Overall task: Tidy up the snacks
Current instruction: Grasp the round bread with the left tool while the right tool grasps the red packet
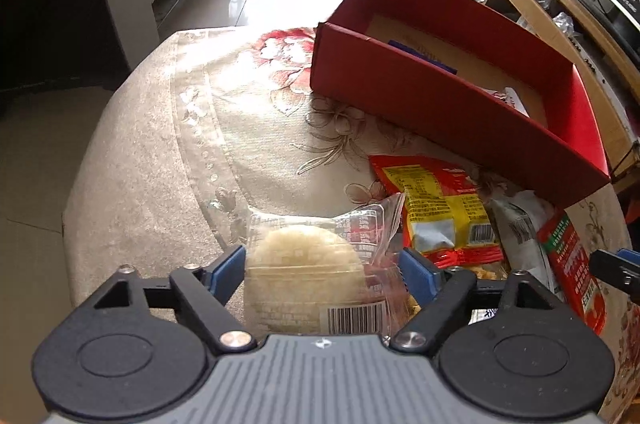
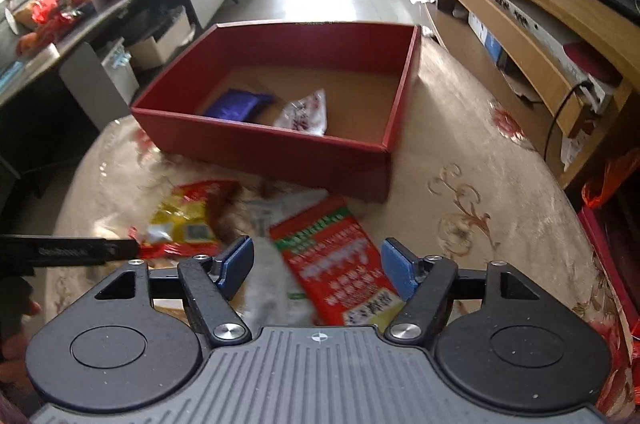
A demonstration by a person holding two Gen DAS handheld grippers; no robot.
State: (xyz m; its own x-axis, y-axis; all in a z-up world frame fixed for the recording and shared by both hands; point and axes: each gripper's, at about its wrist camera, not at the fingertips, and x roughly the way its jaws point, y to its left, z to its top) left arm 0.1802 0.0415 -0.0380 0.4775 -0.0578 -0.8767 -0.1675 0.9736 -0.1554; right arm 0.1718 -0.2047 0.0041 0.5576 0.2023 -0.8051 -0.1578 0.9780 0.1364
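My left gripper [image 1: 322,264] is open around a clear-wrapped round pale pastry [image 1: 308,264] lying on the cloth-covered table; the pads stand at its two sides, touching or not I cannot tell. A red-and-yellow snack bag [image 1: 436,208] and a grey-and-red packet [image 1: 560,256] lie to its right. My right gripper [image 2: 318,268] is open above the red-and-green packet [image 2: 340,268], with the red-and-yellow bag [image 2: 188,216] to its left. The red box [image 2: 264,152] stands beyond, holding a purple packet [image 2: 236,106] and a white packet [image 2: 306,114].
The floral tablecloth [image 1: 192,128] covers a round table that drops off at the left. A wooden TV shelf [image 2: 520,36] runs along the right. A dark counter with clutter [image 2: 80,4] stands at the left. The other gripper's tip [image 2: 80,250] shows at the left edge.
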